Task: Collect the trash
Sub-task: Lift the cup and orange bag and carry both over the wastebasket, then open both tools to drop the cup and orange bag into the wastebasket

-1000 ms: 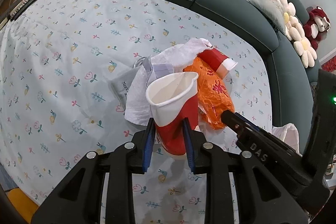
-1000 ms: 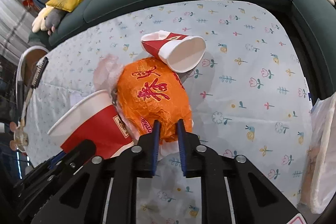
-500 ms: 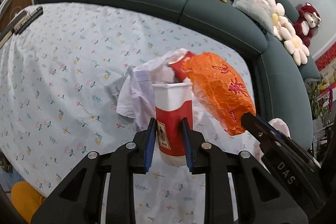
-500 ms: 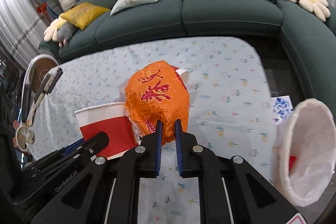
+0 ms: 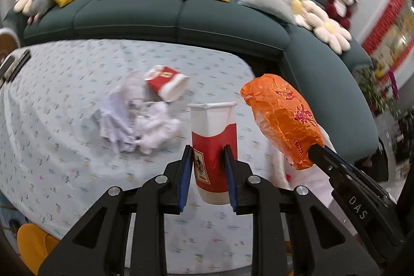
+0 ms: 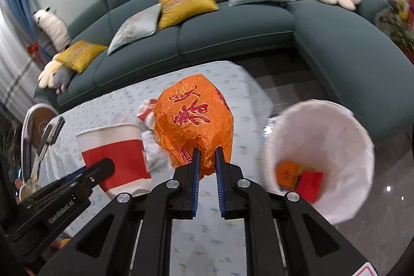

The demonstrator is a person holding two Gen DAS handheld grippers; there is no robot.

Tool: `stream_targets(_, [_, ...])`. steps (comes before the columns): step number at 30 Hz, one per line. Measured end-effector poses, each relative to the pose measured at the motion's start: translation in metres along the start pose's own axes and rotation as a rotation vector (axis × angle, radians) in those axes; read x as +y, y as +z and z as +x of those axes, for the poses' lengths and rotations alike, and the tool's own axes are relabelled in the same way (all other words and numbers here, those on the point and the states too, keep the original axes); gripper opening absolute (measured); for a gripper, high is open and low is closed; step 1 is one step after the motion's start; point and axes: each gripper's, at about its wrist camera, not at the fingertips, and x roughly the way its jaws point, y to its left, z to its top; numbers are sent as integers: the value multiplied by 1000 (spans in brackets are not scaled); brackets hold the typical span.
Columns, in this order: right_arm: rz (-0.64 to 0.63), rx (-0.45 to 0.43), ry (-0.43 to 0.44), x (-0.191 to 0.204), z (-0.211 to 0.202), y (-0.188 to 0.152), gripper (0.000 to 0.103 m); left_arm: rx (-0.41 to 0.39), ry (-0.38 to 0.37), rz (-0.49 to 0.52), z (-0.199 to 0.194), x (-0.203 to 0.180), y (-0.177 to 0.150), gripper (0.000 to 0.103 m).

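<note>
My left gripper [image 5: 208, 154] is shut on a red and white paper cup [image 5: 213, 136], held upright above the table. My right gripper [image 6: 206, 155] is shut on the bottom of a crumpled orange wrapper [image 6: 194, 120] with red characters, also lifted. In the left wrist view the orange wrapper [image 5: 283, 118] hangs to the right of the cup. The cup [image 6: 115, 151] shows at the left in the right wrist view. A white-lined trash bin [image 6: 320, 154] stands off the table's right end with orange and red scraps inside. A second red cup [image 5: 165, 84] lies on its side beside crumpled white tissues [image 5: 137, 120].
The table wears a floral cloth [image 5: 64, 95]. A dark green corner sofa [image 5: 181, 20] with yellow and grey cushions and plush toys runs behind and to the right. A dark bar-shaped object [image 5: 15, 64] lies at the far left edge. A yellow thing [image 5: 31, 245] sits below the table.
Both grippers rose off the table with the cup and the wrapper and moved right toward the bin, which has come into the right wrist view. The tissues and second cup stayed behind.
</note>
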Motion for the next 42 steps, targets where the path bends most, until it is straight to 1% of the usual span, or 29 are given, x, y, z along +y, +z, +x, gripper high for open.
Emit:
stream_targets(8, [100,-36,-70,-81,-33,-19,12,16,-54,128,7,-83,-17,24])
stream_targets(13, [159,-42,-102,-120,-39,-27,12,28,-89,199,17,-129,-24,24])
stream_targets(18, [228,-40,-126,-158,-40,-36,12,57,-111,244,33,-166,-29,24])
stream_targets(21, [255,-34,-135,-172,-37,-40,12,74,-116,268,44,-184,-33,24])
stream_targets(25, [289,-25,-142,-195,-34,-43,12,106,-128,278,59,-202,-36,24])
stream_targets(31, [335,-22,-151,-216,-29,-44,12,133,-138,304,77,-222,-39,24])
stream_targets(33, [343,-20,-154,-220,-27,-45,12,138,-143,299,81,-224,-39,25])
stream_targets(36, [353,-15,-157,-225,-24,-45,12,139,-141,296,84,-225,-37,33])
stream_targets(40, [356,-11,-154,-224,-21,-46,12,132,-127,306,84,-226,-37,33])
stream_targets(42, [352,-8,-150,-222,-20,-46,12,136,-119,305,84,-224,-38,36])
